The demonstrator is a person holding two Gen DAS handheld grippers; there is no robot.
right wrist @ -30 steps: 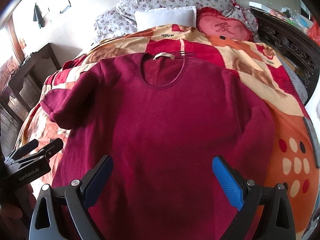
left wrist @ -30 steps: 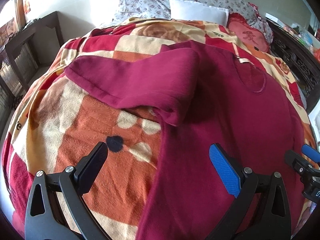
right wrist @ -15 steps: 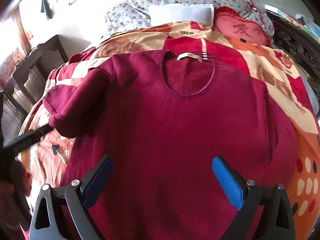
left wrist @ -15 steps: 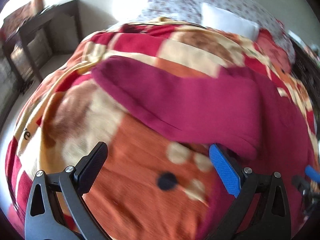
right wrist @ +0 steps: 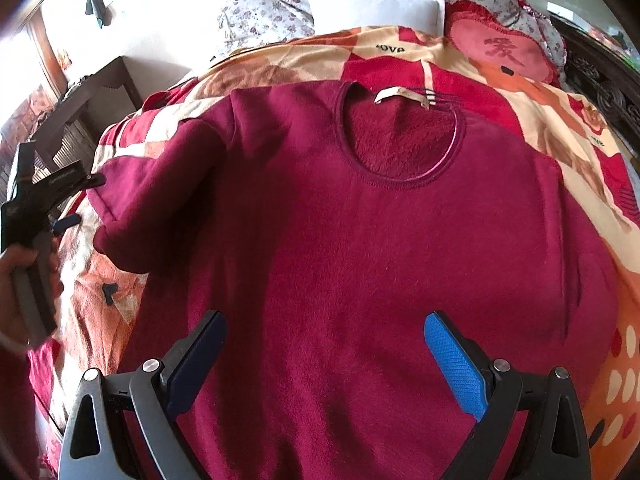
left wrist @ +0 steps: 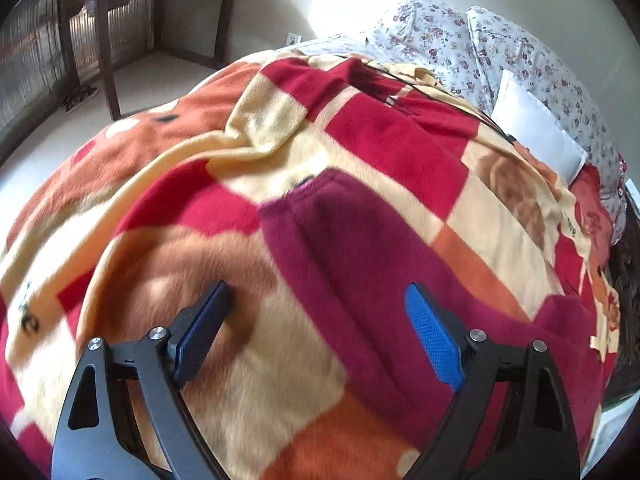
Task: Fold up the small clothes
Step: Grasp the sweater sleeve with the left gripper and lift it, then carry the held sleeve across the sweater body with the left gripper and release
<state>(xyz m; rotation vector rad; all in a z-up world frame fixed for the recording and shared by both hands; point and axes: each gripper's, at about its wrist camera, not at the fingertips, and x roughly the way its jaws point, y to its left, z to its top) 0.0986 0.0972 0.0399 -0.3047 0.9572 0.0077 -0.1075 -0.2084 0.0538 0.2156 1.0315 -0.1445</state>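
My left gripper [left wrist: 316, 320] stood with its jaws wide apart and nothing between them, poised over the sleeve [left wrist: 360, 248] of the maroon sweater [right wrist: 360, 240]. A second before, that gripper had been looking across the whole left side of the garment from the hem end; in that short span I had swung it out and round, so that it now faced along the sleeve toward the cuff [left wrist: 304, 188], with the sleeve running up between the two fingers. In the right wrist view I could see the same gripper [right wrist: 76, 200] out at the sleeve's end, its upper finger just beside the cuff; whether it touched the cloth I could not tell.

My right gripper [right wrist: 324, 356] had barely shifted. Its jaws were likewise spread and empty, hovering over the lower chest of the sweater.

The sweater itself lay front up and flat on the patterned blanket [left wrist: 400, 152], neckline [right wrist: 400, 140] toward the pillows [right wrist: 376, 8], the sleeve angled outward and not yet folded in.

I judged that the left side was now lined up for a pinch on the sleeve, the first fold still ahead. The picture was blurred with motion, so I would have settled before closing.
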